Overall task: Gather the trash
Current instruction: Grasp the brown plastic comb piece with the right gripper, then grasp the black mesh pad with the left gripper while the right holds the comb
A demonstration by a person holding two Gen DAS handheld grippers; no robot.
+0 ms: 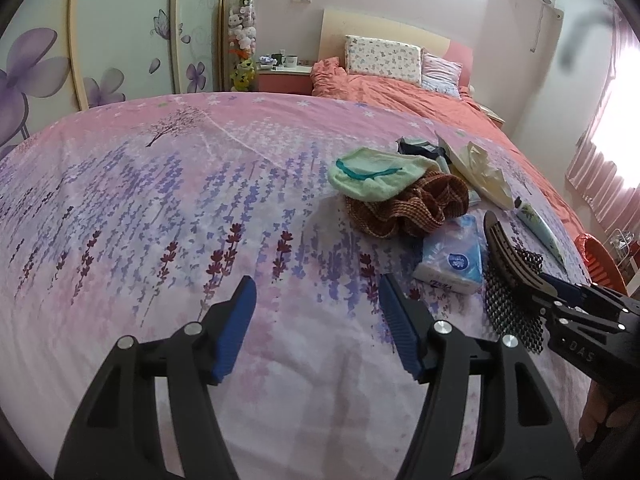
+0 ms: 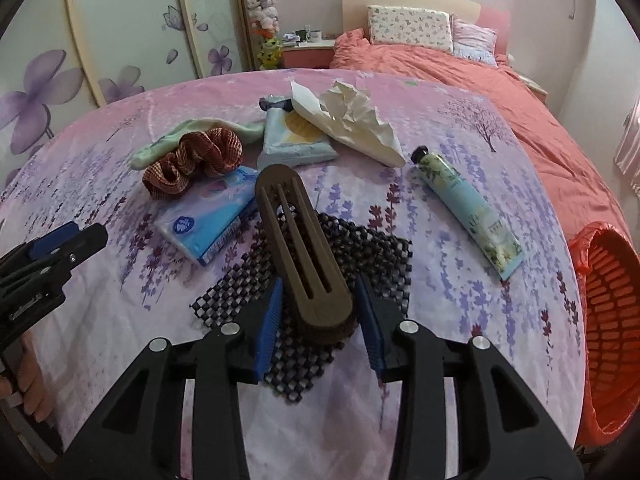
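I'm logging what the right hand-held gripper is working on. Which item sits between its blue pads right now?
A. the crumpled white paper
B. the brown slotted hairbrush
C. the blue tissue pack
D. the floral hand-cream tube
B: in the right wrist view the brown slotted hairbrush lies on the black mesh mat with its near end between the right hand-held gripper pads, which flank it with small gaps.
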